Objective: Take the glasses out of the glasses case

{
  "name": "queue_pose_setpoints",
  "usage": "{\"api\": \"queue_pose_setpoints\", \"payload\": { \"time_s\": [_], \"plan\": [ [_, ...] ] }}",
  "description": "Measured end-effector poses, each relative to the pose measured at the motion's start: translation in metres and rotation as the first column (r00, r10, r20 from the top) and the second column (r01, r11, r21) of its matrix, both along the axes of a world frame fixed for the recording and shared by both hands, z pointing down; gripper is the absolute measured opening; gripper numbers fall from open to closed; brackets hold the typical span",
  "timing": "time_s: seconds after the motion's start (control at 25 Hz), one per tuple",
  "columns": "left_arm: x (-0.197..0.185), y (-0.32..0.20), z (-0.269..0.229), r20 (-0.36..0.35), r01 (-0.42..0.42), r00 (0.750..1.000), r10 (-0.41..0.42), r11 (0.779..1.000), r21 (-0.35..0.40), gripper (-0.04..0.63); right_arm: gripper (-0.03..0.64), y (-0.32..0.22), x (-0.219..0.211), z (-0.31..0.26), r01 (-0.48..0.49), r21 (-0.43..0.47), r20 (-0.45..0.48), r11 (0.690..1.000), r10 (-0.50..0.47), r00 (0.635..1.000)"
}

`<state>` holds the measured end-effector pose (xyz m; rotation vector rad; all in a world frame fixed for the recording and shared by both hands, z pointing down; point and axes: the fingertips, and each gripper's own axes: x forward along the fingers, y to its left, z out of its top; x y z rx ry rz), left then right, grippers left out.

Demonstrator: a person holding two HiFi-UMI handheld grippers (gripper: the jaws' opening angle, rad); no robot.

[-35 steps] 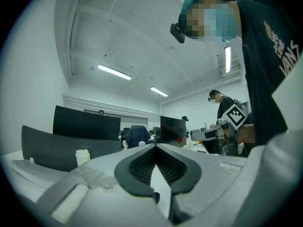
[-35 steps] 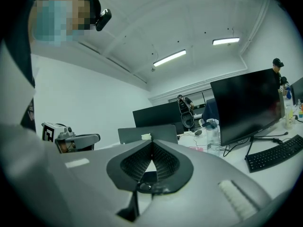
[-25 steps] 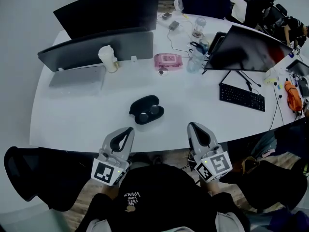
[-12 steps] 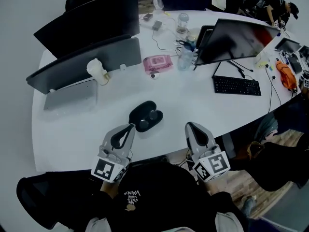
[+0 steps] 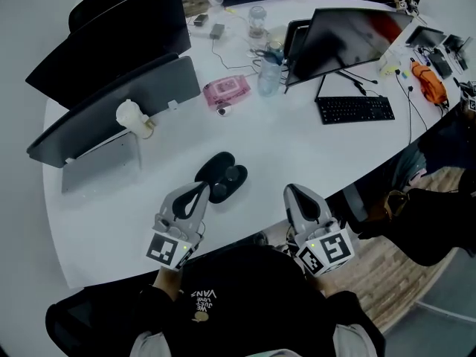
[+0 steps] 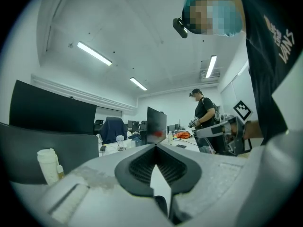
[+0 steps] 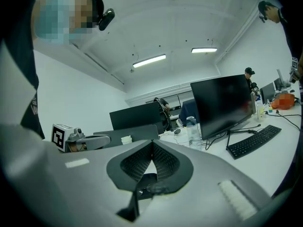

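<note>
A black glasses case [image 5: 221, 177] lies open on the white table [image 5: 297, 155], with dark rounded lenses showing inside it. My left gripper [image 5: 204, 187] is shut, its tips just at the case's near left edge. My right gripper [image 5: 288, 190] is also shut and sits to the right of the case, a short gap away. In the left gripper view the jaws [image 6: 155, 145] meet at the tip with nothing between them. In the right gripper view the gripper [image 7: 152, 142] is closed too, and the dark case [image 7: 144, 181] shows low through the opening.
Two dark monitors [image 5: 111, 50] and a laptop [image 5: 100, 162] stand at the back left, with a white cup [image 5: 132, 116] beside them. A pink pack [image 5: 229, 90], bottles [image 5: 269, 73], a third monitor [image 5: 349, 36] and a keyboard [image 5: 355, 110] lie farther back. The table's front edge runs just under both grippers.
The head view has swung, shifting the whole desk leftward. My left gripper has edged closer to the case. Both grippers remain shut.
</note>
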<state>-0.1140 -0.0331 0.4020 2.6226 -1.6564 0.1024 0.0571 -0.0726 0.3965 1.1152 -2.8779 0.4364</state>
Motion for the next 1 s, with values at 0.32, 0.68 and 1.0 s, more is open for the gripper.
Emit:
{"api": "queue_pose_setpoints", "payload": {
  "time_s": [0.32,0.68,1.0],
  "plan": [
    [-0.008,-0.021,0.031,0.023,-0.041,0.999,0.043,0.997,-0.066,0.001,-0.002,0.005,0.001,0.010,-0.067,-0.032,-0.017,0.997,0.067,0.998],
    [-0.012,-0.040,0.065,0.034,-0.080,0.996,0.085,0.987,-0.137,0.002,-0.002,0.011,0.002,0.016,-0.112,-0.051,-0.039,0.992,0.110,0.993],
    [0.001,-0.049,0.100,0.020,-0.120,0.992,0.128,0.967,-0.223,0.002,-0.002,0.020,0.008,0.019,-0.147,-0.056,-0.051,0.988,0.144,0.988]
  ]
}}
